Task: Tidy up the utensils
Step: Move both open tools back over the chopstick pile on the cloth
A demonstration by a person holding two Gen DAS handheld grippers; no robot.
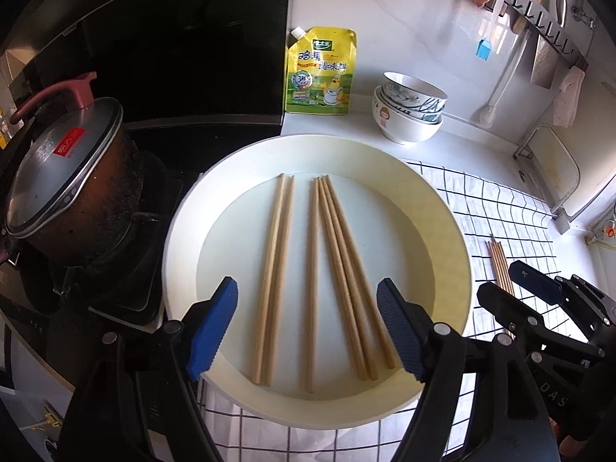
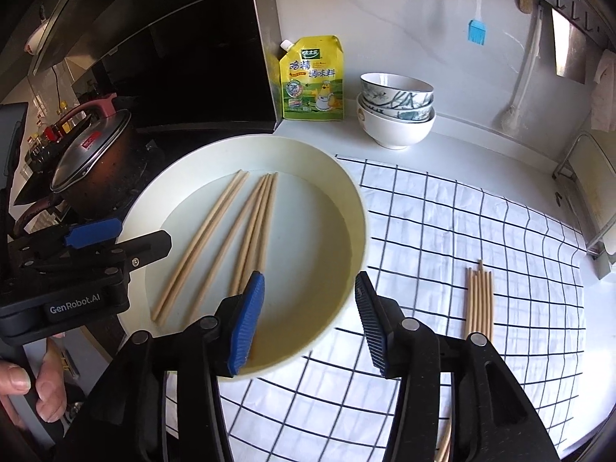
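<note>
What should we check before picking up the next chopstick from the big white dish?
1. Left gripper empty and open: ok, nothing sits between its blue pads.
2. Right gripper empty and open: ok, it is open over the near rim of the white dish.
3. Chopsticks in the dish reachable: ok, six lie flat, a pair on the left and four close together on the right.
4. Easy to pinch just one: not ok, the four lie close together, some touching.
5. Sorted bundle on the checked cloth tidy: ok, the sticks lie side by side.
6. Stacked bowls out of the way: ok, they stand behind the dish.
</note>
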